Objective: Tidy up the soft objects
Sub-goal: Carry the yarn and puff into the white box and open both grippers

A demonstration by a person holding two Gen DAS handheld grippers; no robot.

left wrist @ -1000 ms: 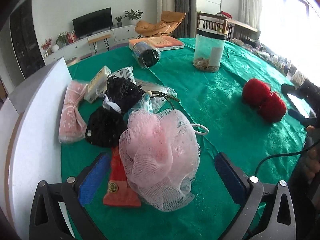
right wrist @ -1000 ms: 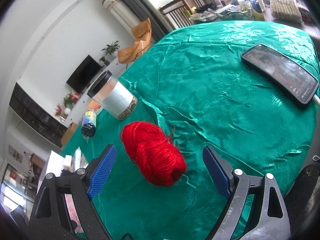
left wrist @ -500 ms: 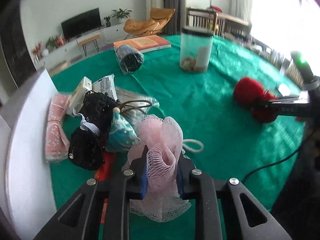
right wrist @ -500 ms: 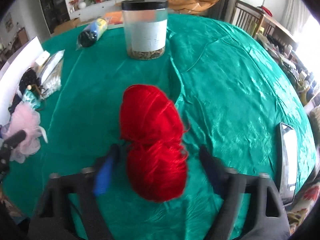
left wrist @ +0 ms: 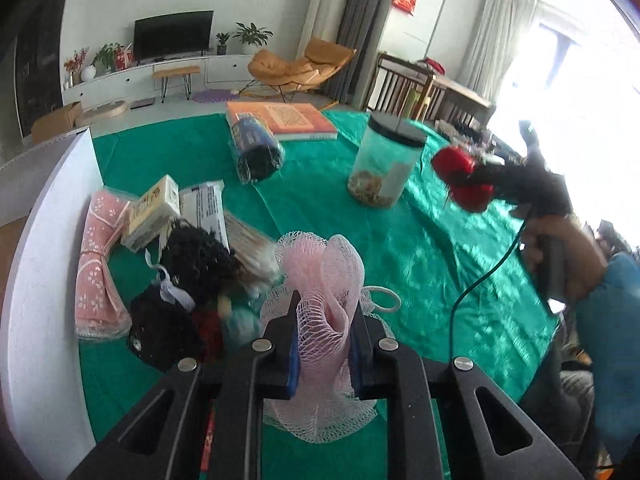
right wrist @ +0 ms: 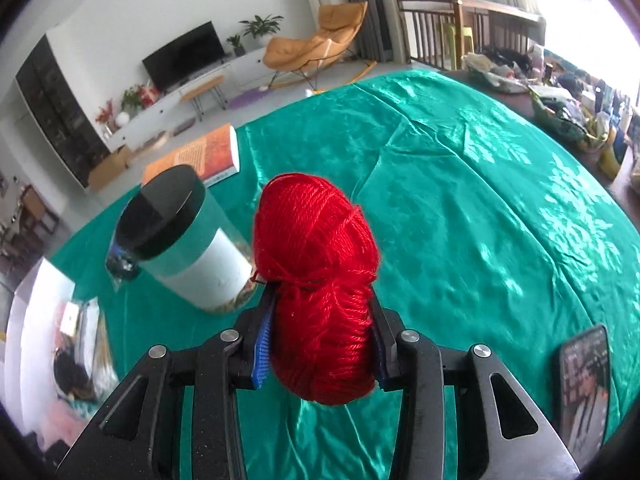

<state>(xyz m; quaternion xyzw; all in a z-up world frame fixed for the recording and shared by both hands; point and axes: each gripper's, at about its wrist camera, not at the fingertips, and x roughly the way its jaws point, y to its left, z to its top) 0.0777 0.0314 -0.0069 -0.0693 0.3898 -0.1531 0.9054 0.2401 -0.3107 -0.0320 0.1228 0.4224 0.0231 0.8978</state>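
Left tool (left wrist: 323,354) pinches the pouf (left wrist: 320,312), right tool (right wrist: 318,342) the yarn (right wrist: 316,280): both light, squashy; keep grips mid-body.

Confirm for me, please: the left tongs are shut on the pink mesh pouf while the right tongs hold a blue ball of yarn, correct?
Not quite: the yarn is red, not blue, as the right wrist view shows. The rest holds: the left tongs are shut on the pink mesh pouf, and the right tongs hold the ball of yarn.
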